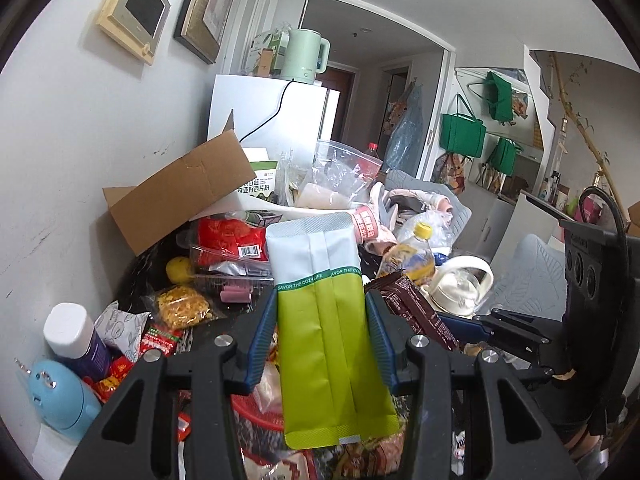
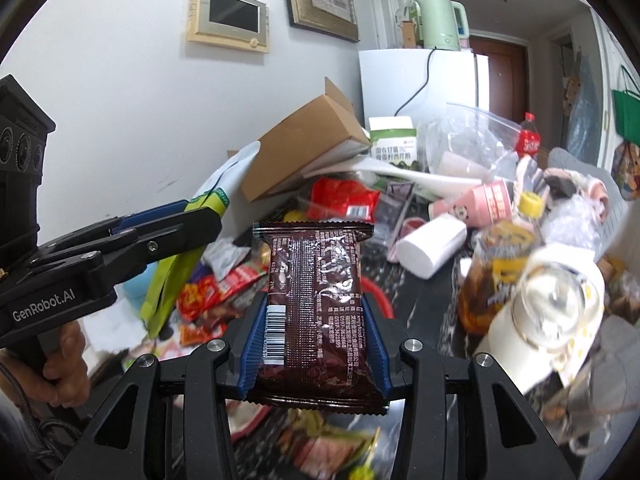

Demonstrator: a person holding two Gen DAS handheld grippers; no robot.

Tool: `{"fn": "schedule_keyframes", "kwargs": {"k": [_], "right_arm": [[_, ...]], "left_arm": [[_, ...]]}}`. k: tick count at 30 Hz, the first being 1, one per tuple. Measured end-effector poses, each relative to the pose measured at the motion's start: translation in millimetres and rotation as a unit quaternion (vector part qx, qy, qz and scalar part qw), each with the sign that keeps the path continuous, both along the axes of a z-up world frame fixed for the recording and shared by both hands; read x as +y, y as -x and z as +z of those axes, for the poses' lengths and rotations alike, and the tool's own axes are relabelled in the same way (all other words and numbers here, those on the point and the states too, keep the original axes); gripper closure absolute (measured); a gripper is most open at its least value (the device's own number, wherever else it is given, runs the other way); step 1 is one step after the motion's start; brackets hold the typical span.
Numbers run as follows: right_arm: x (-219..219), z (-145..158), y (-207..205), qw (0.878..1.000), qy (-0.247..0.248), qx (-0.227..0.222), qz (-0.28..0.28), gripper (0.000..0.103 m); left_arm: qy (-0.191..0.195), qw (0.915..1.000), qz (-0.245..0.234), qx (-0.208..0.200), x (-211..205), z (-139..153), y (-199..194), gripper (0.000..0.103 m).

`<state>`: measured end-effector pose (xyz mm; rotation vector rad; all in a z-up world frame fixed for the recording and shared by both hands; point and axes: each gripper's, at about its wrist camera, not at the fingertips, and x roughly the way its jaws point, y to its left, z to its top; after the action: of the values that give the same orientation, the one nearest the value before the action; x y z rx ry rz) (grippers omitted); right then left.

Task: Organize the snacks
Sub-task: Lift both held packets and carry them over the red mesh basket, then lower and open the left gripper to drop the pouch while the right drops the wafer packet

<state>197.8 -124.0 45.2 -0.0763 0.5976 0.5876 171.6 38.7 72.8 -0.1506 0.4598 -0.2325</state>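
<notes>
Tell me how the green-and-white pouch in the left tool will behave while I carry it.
The green-and-white pouch probably stays fairly stiff: it stands flat and unbent well beyond the left tool. It looks thin, so likely light. Its glossy film may slip, since only its edges are pinched.

My left gripper [image 1: 322,334] clamps a green-and-white pouch [image 1: 324,320] upright between its blue pads; beside it, my right gripper [image 1: 452,326] holds a brown packet [image 1: 412,304].

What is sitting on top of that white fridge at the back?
On the white fridge stands a pale green kettle, its black cord trailing down the front. Beside it are green-printed boxes. Anything behind the kettle is hidden.
</notes>
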Motion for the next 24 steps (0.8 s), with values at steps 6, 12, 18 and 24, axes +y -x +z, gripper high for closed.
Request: {"fn": "schedule_keyframes", "kwargs": {"k": [6, 12, 18, 24], "right_arm": [[8.1, -1.1, -33.8, 1.000, -0.004, 0.003, 0.002, 0.059], [11.1, -16.2, -58.2, 1.000, -0.014, 0.024, -0.004, 0.059], [11.7, -37.7, -75.1, 0.998, -0.002, 0.058, -0.011, 0.059], [8.3, -53.1, -86.2, 0.997, 0.009, 0.078, -0.018, 0.059]], "left_arm": [[0.011, 0.9998, 0.009, 0.015, 7.9, -8.8, -31.1, 0.059], [-0.006, 0.9989, 0.020, 0.041, 10.1, -24.9, -52.8, 0.059], [-0.022, 0.9961, 0.028, 0.080, 9.2, -50.3, -74.6, 0.059], [-0.033, 0.9931, 0.023, 0.110, 4.6, -70.0, -88.6, 0.059]]}}
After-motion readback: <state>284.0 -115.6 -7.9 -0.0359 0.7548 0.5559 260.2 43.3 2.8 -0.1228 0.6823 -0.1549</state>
